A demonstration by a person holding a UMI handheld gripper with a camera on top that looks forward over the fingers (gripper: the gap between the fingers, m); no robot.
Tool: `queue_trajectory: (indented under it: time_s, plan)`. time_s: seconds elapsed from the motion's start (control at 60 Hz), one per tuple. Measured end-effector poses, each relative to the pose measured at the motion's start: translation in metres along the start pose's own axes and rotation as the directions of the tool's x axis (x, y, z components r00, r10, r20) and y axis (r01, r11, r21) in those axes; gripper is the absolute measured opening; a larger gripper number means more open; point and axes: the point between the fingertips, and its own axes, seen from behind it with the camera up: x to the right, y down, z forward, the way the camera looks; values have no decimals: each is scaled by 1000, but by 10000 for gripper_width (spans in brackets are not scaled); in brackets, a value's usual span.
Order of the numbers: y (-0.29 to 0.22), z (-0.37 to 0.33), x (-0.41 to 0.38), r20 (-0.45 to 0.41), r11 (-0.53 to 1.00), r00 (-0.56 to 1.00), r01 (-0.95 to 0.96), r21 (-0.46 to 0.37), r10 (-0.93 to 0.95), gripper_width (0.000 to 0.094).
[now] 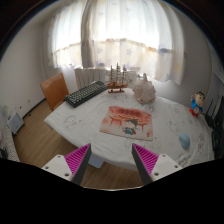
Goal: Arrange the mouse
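My gripper [112,166] is open and empty, its pink pads [76,160] spread wide. It hangs above the wooden floor, short of the near edge of a table with a white cloth [90,118]. No mouse shows clearly. A small grey-blue object [184,143] lies near the table's right front edge, and I cannot tell what it is. A black keyboard [85,93] lies at the table's far left.
A reddish magazine [127,122] lies in the middle of the table. Behind it stand a model ship [117,78] and a white ruffled object [145,92]. A small doll [198,100] stands at the right. A brown chair [54,90] is left of the table, before curtained windows.
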Motion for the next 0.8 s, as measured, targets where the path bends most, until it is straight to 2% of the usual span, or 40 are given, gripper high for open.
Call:
queue_trajectory:
  time_s: [0.25,0.65,0.8]
  plan:
    - [22,1,81,-112,997,991,-81,-13,79,839]
    - [100,-39,263,-368,976,908,-219,-12,199,841]
    - [117,-36,307,-405,968,883,-251,16,236,851]
